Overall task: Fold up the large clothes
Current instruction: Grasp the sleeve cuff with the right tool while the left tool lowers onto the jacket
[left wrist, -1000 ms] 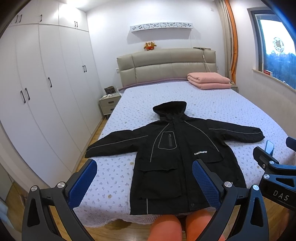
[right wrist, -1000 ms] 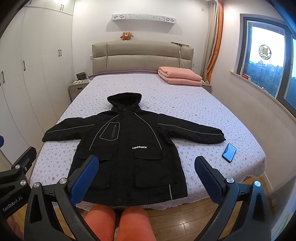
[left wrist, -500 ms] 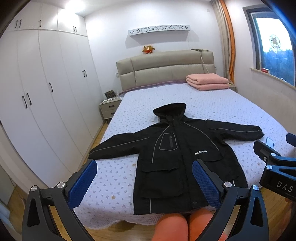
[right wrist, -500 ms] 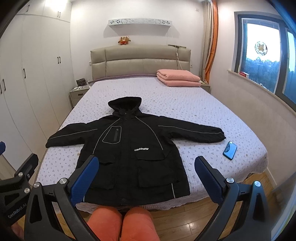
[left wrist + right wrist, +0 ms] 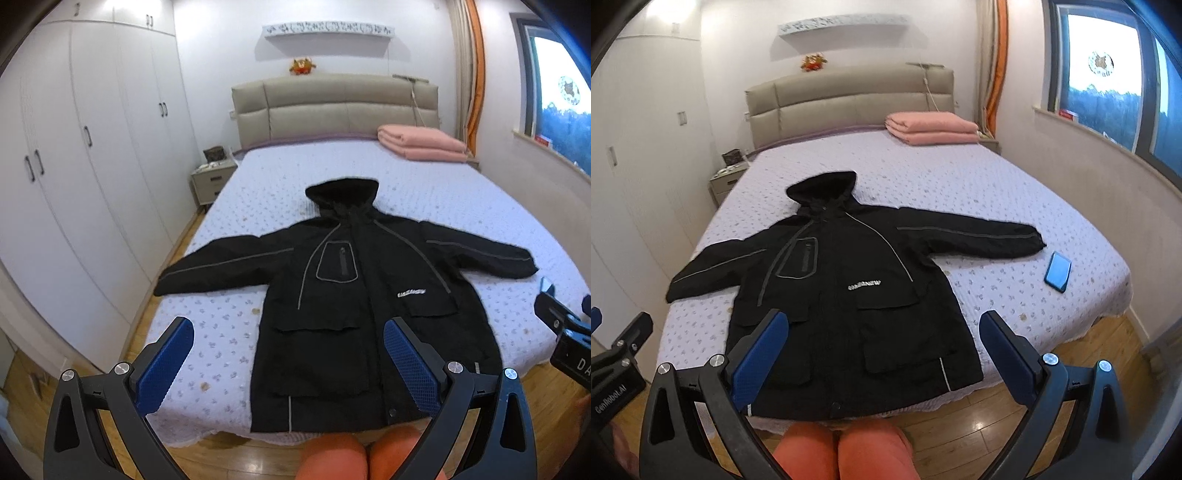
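Note:
A black hooded jacket (image 5: 354,302) (image 5: 842,295) lies flat and face up on the bed (image 5: 443,192) (image 5: 960,184), sleeves spread to both sides, hood toward the headboard, hem at the near edge. My left gripper (image 5: 288,343) hangs open above the near edge, over the jacket's lower left part, with nothing between its blue pads (image 5: 166,362). My right gripper (image 5: 882,339) is open too, held above the hem with nothing in it. Each gripper shows at the edge of the other's view.
A blue phone (image 5: 1058,271) lies on the bed beyond the right sleeve cuff. A folded pink blanket (image 5: 421,147) (image 5: 931,127) sits by the headboard. White wardrobes (image 5: 92,166) and a nightstand (image 5: 212,181) line the left side. The person's orange-clad knees (image 5: 842,450) touch the bed's foot.
Both grippers have moved forward and a little lower toward the jacket, which looks larger now. The right view has tilted. The jacket has not moved.

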Available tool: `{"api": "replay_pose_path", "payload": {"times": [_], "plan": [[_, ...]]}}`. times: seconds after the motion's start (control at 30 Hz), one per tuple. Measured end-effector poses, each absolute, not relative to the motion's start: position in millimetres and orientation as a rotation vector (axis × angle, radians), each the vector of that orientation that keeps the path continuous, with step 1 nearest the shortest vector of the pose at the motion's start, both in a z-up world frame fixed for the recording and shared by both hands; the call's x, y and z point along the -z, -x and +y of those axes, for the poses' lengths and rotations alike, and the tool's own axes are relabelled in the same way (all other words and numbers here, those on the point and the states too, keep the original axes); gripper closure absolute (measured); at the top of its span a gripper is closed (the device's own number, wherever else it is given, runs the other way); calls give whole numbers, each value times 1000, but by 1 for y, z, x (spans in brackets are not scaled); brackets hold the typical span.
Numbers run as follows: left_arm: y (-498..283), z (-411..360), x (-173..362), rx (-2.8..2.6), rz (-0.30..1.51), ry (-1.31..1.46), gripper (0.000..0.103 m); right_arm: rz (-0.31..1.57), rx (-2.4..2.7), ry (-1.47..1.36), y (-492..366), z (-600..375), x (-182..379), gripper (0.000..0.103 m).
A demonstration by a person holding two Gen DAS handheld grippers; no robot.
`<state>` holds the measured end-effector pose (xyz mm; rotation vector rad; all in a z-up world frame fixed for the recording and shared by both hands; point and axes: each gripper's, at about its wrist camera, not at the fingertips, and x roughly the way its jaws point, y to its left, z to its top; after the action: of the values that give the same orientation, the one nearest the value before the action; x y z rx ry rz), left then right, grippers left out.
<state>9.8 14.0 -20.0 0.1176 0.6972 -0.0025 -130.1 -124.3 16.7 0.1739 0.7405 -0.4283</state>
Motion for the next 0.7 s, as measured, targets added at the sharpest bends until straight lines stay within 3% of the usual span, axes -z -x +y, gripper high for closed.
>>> {"api": "replay_pose_path", "payload": {"times": [0.33,0.53,0.7], "plan": [[-164,-11,144,82,875,-40,1,968,481,-277,-3,-202,140,0],[-230,-9,149,76,964,-55,0,1138,495,-289,-55,-219,170,0],[-264,-17,129,123,1039,-113,0,1248,509,-334,-77,-231,153,0]]}}
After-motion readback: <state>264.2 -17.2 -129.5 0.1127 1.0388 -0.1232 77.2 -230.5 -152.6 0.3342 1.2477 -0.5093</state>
